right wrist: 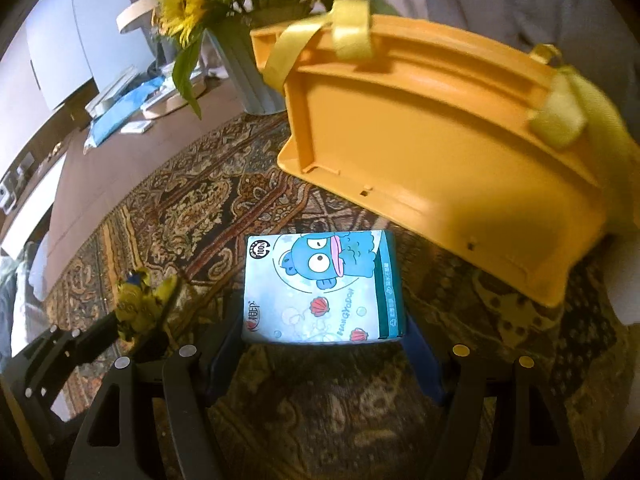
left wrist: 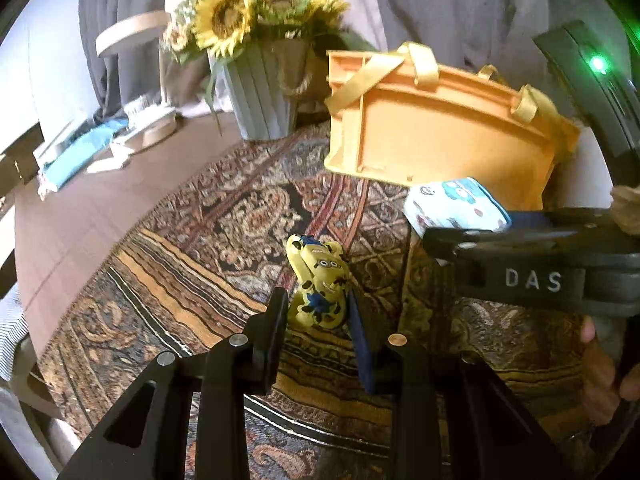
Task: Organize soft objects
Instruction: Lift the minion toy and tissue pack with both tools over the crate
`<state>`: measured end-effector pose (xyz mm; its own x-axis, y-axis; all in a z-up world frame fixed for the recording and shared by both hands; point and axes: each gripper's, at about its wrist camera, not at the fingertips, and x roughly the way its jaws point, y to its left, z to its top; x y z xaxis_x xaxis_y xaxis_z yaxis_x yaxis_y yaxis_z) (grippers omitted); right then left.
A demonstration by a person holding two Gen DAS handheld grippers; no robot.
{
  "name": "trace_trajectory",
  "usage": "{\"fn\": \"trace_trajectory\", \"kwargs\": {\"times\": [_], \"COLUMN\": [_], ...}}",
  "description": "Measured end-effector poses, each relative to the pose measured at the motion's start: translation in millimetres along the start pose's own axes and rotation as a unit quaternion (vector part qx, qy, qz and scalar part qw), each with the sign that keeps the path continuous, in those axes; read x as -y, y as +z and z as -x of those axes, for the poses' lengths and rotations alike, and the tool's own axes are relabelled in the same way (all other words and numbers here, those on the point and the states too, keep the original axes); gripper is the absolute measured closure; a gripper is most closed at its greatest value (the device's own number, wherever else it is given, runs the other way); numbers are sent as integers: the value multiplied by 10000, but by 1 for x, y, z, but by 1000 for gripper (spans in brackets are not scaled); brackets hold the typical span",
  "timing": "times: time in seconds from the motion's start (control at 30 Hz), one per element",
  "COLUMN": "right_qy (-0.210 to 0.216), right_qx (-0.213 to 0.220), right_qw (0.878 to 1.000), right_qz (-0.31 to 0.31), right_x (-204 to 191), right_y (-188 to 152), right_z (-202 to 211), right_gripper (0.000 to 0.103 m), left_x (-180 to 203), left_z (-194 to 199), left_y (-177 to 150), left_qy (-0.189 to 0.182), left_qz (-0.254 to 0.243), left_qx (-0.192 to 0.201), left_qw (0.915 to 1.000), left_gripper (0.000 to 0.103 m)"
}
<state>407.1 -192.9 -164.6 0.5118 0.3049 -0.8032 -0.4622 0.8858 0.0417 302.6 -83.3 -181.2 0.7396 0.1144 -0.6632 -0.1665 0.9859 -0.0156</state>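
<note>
A small yellow cartoon plush toy point(left wrist: 319, 286) with blue overalls sits between the fingers of my left gripper point(left wrist: 318, 308), which is shut on it just above the patterned cloth. In the right wrist view the same plush toy point(right wrist: 138, 308) shows at lower left, held by the left gripper point(right wrist: 132, 330). My right gripper point(right wrist: 324, 328) is shut on a pale blue tissue pack point(right wrist: 320, 286) printed with a blue cartoon fish. That tissue pack point(left wrist: 454, 206) also appears at the right of the left wrist view. An orange storage basket point(right wrist: 440, 140) with yellow ribbon handles lies tipped behind both.
A grey vase of sunflowers point(left wrist: 260, 92) stands behind the basket's left end. The patterned cloth point(left wrist: 200, 240) covers a brown table point(left wrist: 80, 208). Blue and white items point(left wrist: 80, 152) and a round wooden stand point(left wrist: 132, 32) lie at the far left. A person's hand point(left wrist: 604, 368) holds the right gripper's handle.
</note>
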Motion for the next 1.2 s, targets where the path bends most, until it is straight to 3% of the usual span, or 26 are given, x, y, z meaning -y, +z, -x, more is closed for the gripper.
{"fn": "trace_trajectory", "kwargs": {"times": [0.67,1.2], "right_qy": [-507,-1146], "right_qx": [828,1467], "right_qw": [9929,9718], "right_qz": [-684,-1446], "right_x": [-4,-12], "right_y": [-19,-10], "right_z": [95,152], "right_gripper": [30,30], "left_x": [-7,-15], "left_z": [78,107], "left_y": [39,82], "left_qy": [-441,-1239], "left_qz": [-219,-783], "left_qx": [813,1353], "left_qw": [9955,9799], "left_gripper": [72,72]}}
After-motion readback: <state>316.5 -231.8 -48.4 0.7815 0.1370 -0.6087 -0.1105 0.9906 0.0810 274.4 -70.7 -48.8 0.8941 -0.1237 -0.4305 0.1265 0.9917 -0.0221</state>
